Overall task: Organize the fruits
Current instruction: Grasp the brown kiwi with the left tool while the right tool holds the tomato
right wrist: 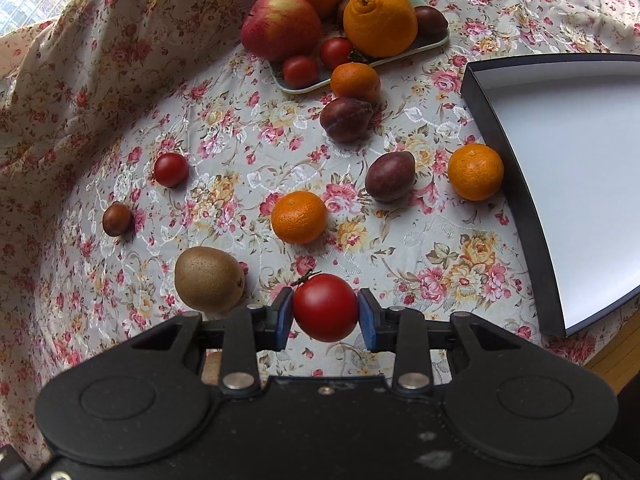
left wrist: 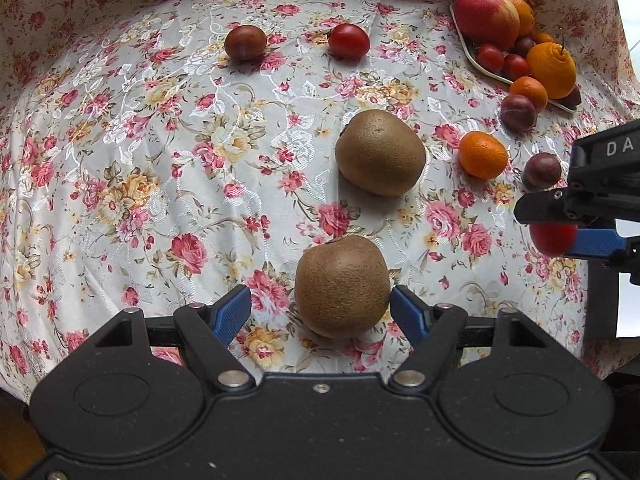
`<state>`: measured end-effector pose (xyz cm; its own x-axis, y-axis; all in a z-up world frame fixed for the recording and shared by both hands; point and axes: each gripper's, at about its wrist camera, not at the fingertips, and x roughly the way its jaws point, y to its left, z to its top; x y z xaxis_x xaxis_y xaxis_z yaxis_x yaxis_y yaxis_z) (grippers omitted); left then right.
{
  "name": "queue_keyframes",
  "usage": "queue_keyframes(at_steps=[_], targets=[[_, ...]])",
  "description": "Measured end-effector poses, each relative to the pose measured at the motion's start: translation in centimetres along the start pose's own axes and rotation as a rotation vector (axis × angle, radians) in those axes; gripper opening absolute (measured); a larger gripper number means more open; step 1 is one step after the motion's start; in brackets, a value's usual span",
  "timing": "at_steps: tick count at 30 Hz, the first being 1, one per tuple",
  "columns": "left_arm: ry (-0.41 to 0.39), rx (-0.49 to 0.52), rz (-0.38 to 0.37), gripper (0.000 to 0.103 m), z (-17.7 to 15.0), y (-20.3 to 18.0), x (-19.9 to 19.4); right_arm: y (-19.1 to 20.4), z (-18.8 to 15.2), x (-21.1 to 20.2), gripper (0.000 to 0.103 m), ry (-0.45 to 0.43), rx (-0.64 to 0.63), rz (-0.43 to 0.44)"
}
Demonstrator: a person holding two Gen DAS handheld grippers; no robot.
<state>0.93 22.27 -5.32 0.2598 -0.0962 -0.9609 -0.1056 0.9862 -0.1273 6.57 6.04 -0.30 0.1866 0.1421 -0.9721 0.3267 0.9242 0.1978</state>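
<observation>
My left gripper (left wrist: 320,304) is open, its blue pads on either side of a brown kiwi (left wrist: 342,286) that rests on the floral cloth; the right pad is near the kiwi, the left pad stands apart. A second kiwi (left wrist: 380,153) lies further ahead. My right gripper (right wrist: 326,308) is shut on a red tomato (right wrist: 325,307) and holds it above the cloth; it also shows at the right edge of the left wrist view (left wrist: 554,239). A kiwi (right wrist: 209,278) lies to its left.
A pale tray (right wrist: 304,87) at the back holds an apple (right wrist: 281,25), oranges and small tomatoes. An open black box with a white floor (right wrist: 500,136) lies at the right. Loose mandarins (right wrist: 299,217), plums (right wrist: 390,176) and a tomato (right wrist: 171,169) dot the cloth.
</observation>
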Motion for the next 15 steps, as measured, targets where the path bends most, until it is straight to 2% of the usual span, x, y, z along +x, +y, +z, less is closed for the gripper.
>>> queue_keyframes(at_steps=[7, 10, 12, 14, 15], targets=[[0.028, -0.054, 0.022, 0.078, 0.2, -0.3, 1.8, -0.2, -0.1, 0.4, 0.035, 0.012, -0.027, -0.008], [0.001, -0.052, 0.074, 0.076, 0.2, -1.0, 2.0, -0.1, -0.3, 0.3, 0.035, 0.005, -0.059, -0.006], [-0.005, -0.043, 0.089, 0.069, 0.1, -1.6, 2.0, -0.1, -0.3, 0.0, 0.035, -0.001, -0.085, 0.0], [-0.01, -0.054, 0.064, 0.058, 0.2, -1.7, 1.6, -0.1, -0.3, -0.2, 0.035, -0.009, -0.109, 0.0], [-0.007, -0.064, 0.065, 0.058, 0.4, -1.8, 1.5, -0.1, -0.3, -0.2, 0.035, -0.012, -0.119, -0.001]])
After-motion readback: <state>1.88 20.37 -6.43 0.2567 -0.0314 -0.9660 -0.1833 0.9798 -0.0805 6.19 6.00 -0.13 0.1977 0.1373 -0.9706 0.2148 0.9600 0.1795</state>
